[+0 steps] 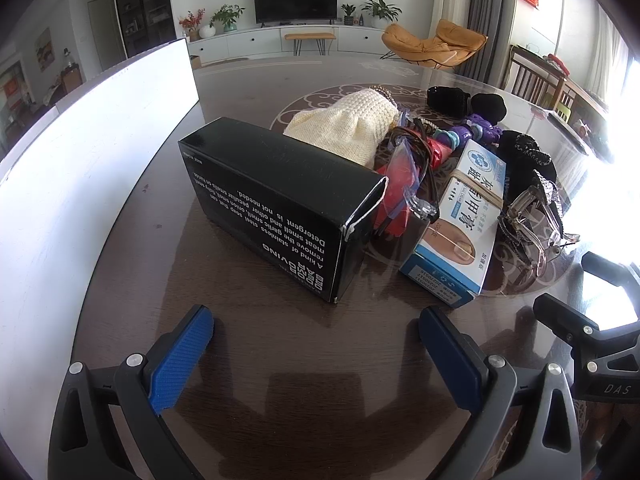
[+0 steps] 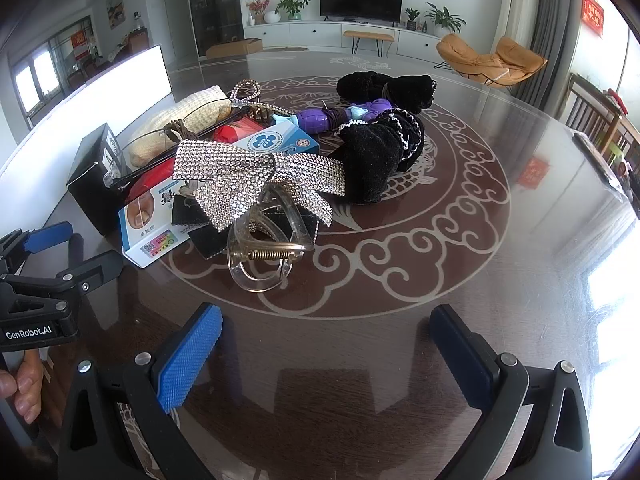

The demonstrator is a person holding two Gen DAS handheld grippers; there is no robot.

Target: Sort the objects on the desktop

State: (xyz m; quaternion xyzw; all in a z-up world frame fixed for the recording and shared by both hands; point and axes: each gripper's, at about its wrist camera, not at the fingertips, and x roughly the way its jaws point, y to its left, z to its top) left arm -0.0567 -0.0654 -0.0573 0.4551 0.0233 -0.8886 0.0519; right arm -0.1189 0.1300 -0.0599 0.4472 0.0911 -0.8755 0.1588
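Table (image 2: 460, 280): dark brown, glossy, w/ pale grey cloud-scroll ring pattern. Box (image 1: 276, 200): black w/ white print. Medicine box (image 1: 460, 220): white & blue, blue cross-style logo. Knit pouch (image 1: 352, 128): cream, ribbed. Hair clip (image 2: 260, 216): clear plastic, silver rhinestone bow. Scrunchie (image 2: 384, 156): black, pale trim. Toy (image 2: 344, 114): purple & light blue. Gripper pads (image 2: 188, 360): blue, dimpled texture.
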